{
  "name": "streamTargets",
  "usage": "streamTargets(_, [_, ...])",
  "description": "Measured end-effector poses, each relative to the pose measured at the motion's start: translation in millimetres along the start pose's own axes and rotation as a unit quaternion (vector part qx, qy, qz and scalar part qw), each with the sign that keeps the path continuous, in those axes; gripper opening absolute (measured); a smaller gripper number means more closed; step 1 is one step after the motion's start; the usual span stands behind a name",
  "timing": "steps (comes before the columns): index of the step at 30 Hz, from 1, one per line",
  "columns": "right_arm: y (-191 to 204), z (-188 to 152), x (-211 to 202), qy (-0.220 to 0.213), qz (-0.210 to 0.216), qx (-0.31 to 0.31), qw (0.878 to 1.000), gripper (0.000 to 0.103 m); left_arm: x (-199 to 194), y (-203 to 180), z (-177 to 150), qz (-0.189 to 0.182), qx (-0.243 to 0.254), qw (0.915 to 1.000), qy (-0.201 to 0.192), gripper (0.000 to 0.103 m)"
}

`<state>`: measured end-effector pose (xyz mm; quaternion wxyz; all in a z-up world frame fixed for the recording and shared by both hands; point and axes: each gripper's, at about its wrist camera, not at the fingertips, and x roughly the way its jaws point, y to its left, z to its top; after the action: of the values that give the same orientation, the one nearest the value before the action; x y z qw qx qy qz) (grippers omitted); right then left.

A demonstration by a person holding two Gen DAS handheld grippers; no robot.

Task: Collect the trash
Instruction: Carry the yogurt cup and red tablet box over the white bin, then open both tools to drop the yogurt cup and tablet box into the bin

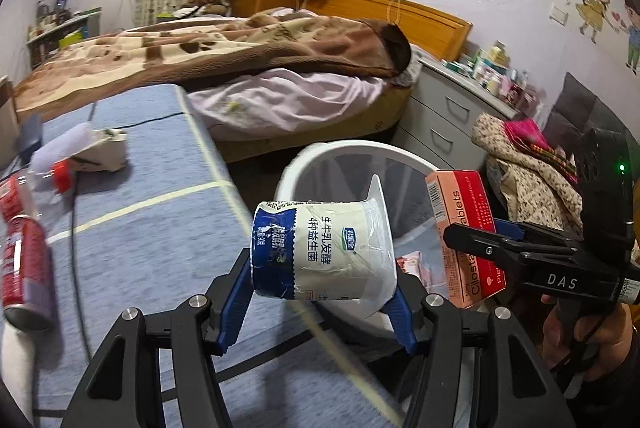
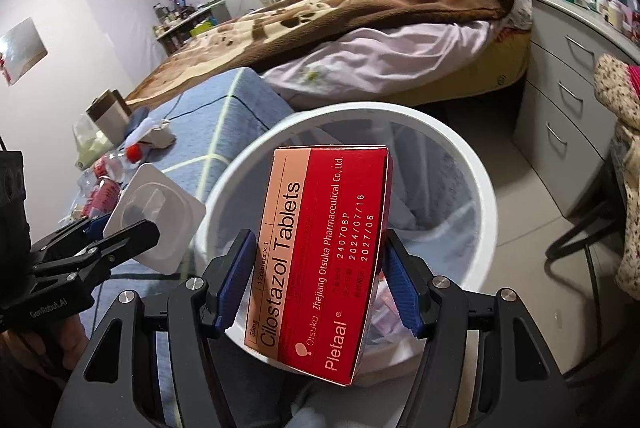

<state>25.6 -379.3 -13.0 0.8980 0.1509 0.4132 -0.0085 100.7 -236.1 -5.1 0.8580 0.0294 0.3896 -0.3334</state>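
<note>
My left gripper [image 1: 322, 298] is shut on a white and blue yogurt cup [image 1: 320, 252], held on its side at the near rim of a white mesh trash bin [image 1: 308, 164]. My right gripper [image 2: 316, 284] is shut on a red Cilostazol tablet box [image 2: 316, 260], held over the bin [image 2: 486, 204]. The box [image 1: 464, 228] and right gripper also show at the right of the left wrist view. The cup's square rim [image 2: 156, 212] and left gripper show at the left of the right wrist view. Some wrappers lie in the bin.
A blue bench [image 1: 160, 196] left of the bin carries red cans [image 1: 24, 260], a crumpled paper carton [image 1: 104, 152] and a black cable. A bed [image 1: 240, 60], a grey drawer unit [image 1: 444, 112] and a chair with clothes [image 1: 528, 164] stand behind.
</note>
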Motion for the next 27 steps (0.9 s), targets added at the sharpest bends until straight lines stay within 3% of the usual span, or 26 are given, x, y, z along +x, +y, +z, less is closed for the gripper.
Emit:
streamTargets(10, [-16, -2, 2, 0.004, -0.027, 0.013, 1.000, 0.065, 33, -17, 2, -0.021, 0.017, 0.9992, 0.028, 0.061])
streamTargets(15, [-18, -2, -1, -0.006, -0.033, 0.010, 0.999, 0.066, 37, -18, 3, -0.020, 0.022, 0.9993, 0.023, 0.061])
streamTargets(19, [-18, 0, -2, -0.010, -0.034, 0.011, 0.999, 0.067, 36, -17, 4, -0.023, 0.019, 0.9995, 0.014, 0.070])
streamTargets(22, [-17, 1, -3, -0.015, -0.034, 0.008, 0.999, 0.067, 32, -16, 5, -0.023, 0.018, 0.9995, 0.007, 0.070])
streamTargets(27, [-15, 3, -5, -0.022, -0.039, 0.002, 0.999, 0.077, 25, -11, 4, -0.019, 0.011, 0.9998, 0.000, 0.070])
